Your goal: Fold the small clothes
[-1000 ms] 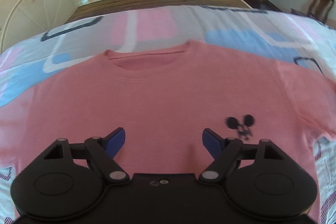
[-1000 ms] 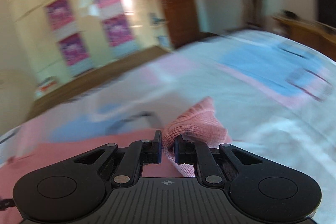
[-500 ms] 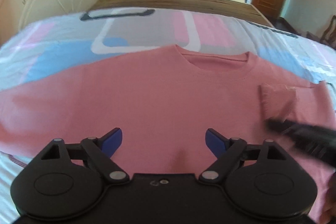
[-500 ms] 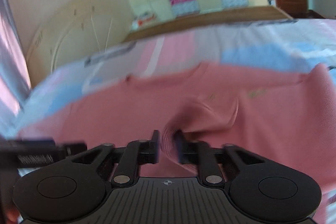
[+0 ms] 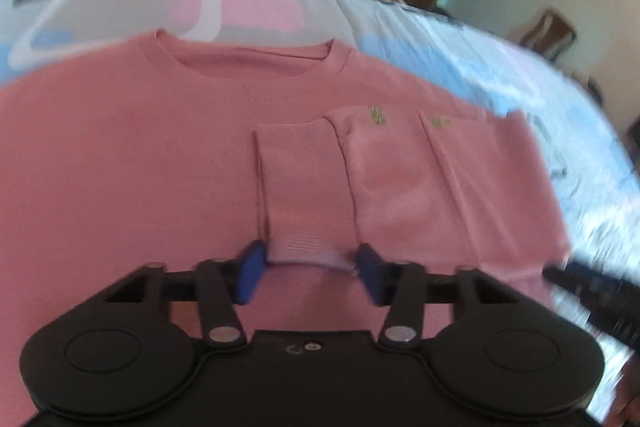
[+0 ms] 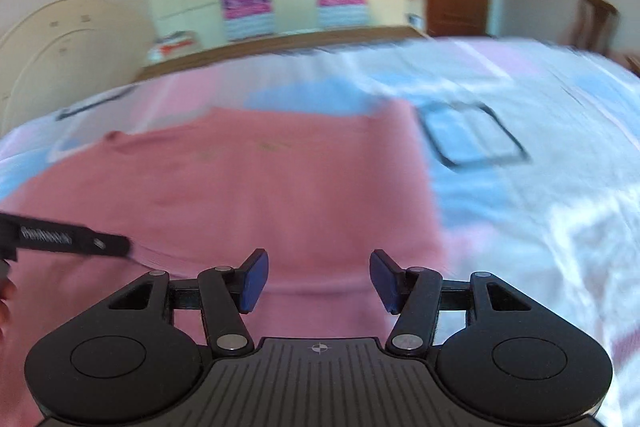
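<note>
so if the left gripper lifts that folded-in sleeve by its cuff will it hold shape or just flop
Probably flop: the sleeve is thin knit, lying flat on the pink sweater with soft creases. The cuff looks ribbed, so the left gripper, whose jaws have just been closing beside it, should get decent friction. Likely light, though lifting high may drag the fold open.

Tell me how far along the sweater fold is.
Done: one sleeve lies folded across the pink sweater. In hand: the left gripper, closing, straddles its cuff; the right gripper has just opened, holding nothing. Left: the other sleeve and the body.
</note>
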A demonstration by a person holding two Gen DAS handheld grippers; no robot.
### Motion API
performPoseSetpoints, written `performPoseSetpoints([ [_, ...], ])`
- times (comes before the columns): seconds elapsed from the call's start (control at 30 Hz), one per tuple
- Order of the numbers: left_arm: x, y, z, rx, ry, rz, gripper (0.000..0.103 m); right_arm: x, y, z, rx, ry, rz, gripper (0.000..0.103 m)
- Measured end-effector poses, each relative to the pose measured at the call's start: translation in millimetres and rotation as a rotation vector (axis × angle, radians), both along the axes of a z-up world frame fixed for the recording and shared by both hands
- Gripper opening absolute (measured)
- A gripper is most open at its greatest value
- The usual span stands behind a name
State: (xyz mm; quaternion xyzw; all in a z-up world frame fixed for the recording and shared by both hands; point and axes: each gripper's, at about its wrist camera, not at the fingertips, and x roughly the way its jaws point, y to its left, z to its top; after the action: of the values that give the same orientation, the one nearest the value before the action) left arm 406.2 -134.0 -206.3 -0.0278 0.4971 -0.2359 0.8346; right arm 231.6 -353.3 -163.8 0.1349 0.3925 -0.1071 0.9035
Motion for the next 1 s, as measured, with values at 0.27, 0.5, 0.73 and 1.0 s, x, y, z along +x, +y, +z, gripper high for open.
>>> performPoseSetpoints([
  [0.27, 10, -2, 0, -0.059, -0.014, 0.065, 0.008, -25, -48, -12, 0.004, 0.052, -0.101, 0.056],
  [0.5, 16, 28, 63, -0.203, -0.142, 0.126, 0.007, -12, -45, -19, -0.024, 0.059, -0.096, 0.056],
  [0.73, 18, 78, 56, -0.111, -0.170, 0.221, 0.007, 10, -41, -19, 0.001, 0.031, -0.076, 0.023],
  [1.0, 16, 87, 9, 0.006, -0.099, 0.227, 0.007, 5, -52, -24, 0.021, 0.057, -0.123, 0.007],
])
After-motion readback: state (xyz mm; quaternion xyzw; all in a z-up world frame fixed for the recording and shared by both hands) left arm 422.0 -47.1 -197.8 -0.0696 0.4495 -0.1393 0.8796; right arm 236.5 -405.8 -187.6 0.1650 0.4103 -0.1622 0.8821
